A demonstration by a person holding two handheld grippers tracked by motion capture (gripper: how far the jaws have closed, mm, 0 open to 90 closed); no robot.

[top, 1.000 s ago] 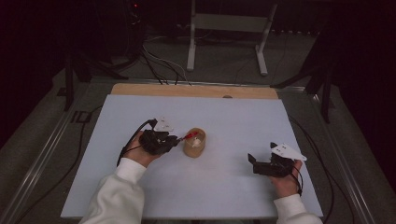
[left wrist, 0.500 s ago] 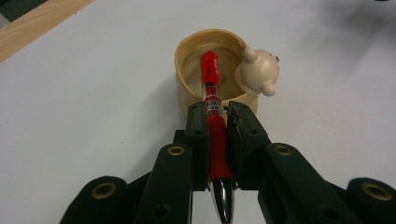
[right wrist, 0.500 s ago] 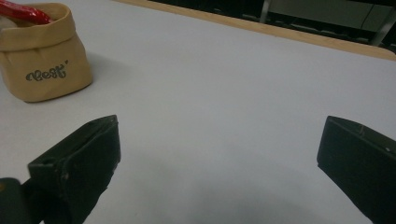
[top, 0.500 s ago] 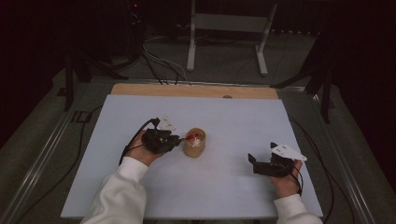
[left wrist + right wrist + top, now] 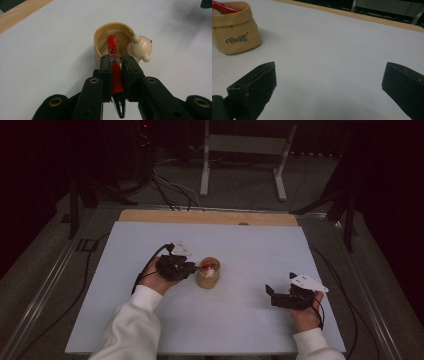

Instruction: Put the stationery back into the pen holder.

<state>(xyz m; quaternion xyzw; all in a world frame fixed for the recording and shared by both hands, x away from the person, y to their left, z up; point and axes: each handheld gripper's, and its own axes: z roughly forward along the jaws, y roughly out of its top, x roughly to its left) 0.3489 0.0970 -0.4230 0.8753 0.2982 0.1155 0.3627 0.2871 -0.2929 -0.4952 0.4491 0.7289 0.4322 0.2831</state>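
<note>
**Red pen held over the mouth of the tan pen pot**

The red pen [image 5: 115,72] sat clamped between the jaws of our left gripper [image 5: 192,268], pads pressing on its barrel from both sides. In the left gripper view its red end reached out past the jaws and over the rim of the tan pen pot [image 5: 112,45], into the pot's open mouth, while its dark metal tip pointed back toward our hand. We could not tell whether the far end touched the inside of the pot. A small cream bear figure [image 5: 141,47] stuck out from the pot's rim, just right of the pen in that view.

From the high view, our left hand [image 5: 152,279] lay on the white table top [image 5: 250,245] left of centre, with the gripper just beside the pot [image 5: 208,275] and the pen [image 5: 207,266] bridging the two. The gripper's cable [image 5: 145,270] looped back along the wrist.

Further right, well apart from the pot, our right gripper [image 5: 272,295] rested low over the table, jaws spread wide with nothing between them. In the right gripper view the pot [image 5: 235,27] stood at the far left, shaped like a rolled-top bag with the word "Best" on its side, the pen [image 5: 224,7] slanting across its top. A wooden edge strip [image 5: 207,217] ran along the table's far side.
</note>
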